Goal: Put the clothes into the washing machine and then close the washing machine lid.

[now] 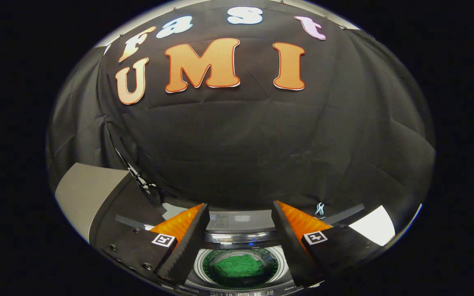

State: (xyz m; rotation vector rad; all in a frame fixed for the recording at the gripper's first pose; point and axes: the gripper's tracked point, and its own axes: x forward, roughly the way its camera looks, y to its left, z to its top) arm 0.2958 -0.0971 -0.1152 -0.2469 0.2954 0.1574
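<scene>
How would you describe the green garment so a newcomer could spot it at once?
Start at the washing machine below the black cloth wall. Look between the open gripper fingers into its round drum opening. The green garment lies crumpled inside, the sole bright green thing among grey and silver parts.

The washing machine (237, 238) is the carrier here, seen from above with its round drum mouth open. Green clothes (239, 267) lie crumpled at the bottom of the drum. The gripper (240, 218) hangs above it, fingers spread apart, clasping nothing.
</scene>
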